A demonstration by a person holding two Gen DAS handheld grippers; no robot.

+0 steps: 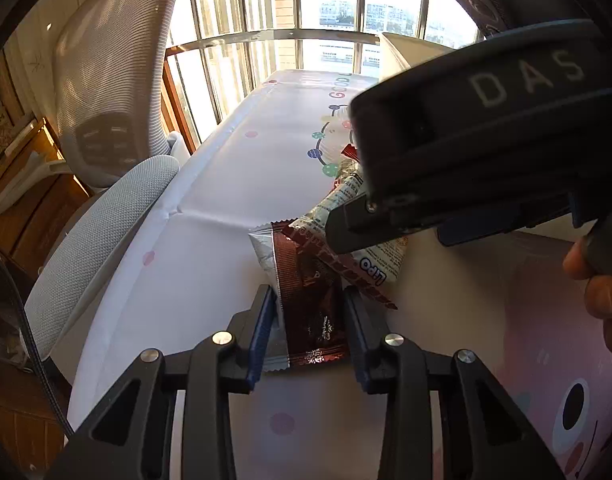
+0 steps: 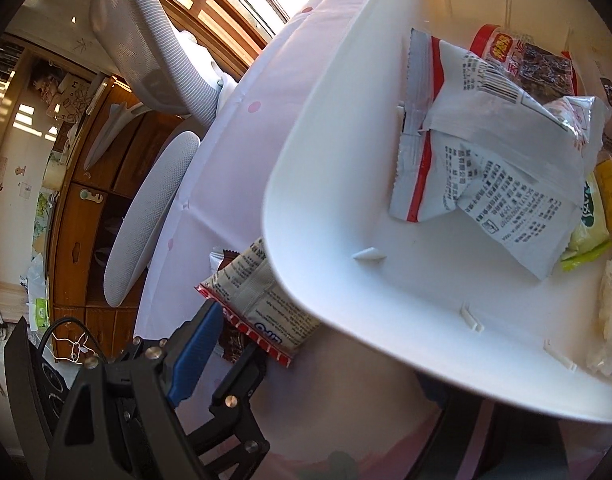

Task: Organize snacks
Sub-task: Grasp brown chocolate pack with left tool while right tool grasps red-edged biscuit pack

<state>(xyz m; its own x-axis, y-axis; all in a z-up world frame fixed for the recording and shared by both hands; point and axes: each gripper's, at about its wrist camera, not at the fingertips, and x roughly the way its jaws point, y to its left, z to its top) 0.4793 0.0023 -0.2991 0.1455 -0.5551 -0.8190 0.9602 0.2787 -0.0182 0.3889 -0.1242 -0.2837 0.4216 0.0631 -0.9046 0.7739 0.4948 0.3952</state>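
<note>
In the left wrist view the left tool (image 1: 309, 300) is clenched on a brown snack packet (image 1: 311, 304) lying on the worktop (image 1: 210, 240), its far end tucked under a white Lipo packet (image 1: 369, 256); lifting may drag that neighbour along. The right wrist view alone shows the white bin (image 2: 306, 152) holding sorted snacks; the right tool's own fingers are unseen, apparently wide and empty.

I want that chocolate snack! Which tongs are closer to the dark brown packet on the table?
Left. The left tongs have the brown snack packet between their two fingers. The right tongs are just past it, over the white Lipo packet that lies across its far end.
</note>
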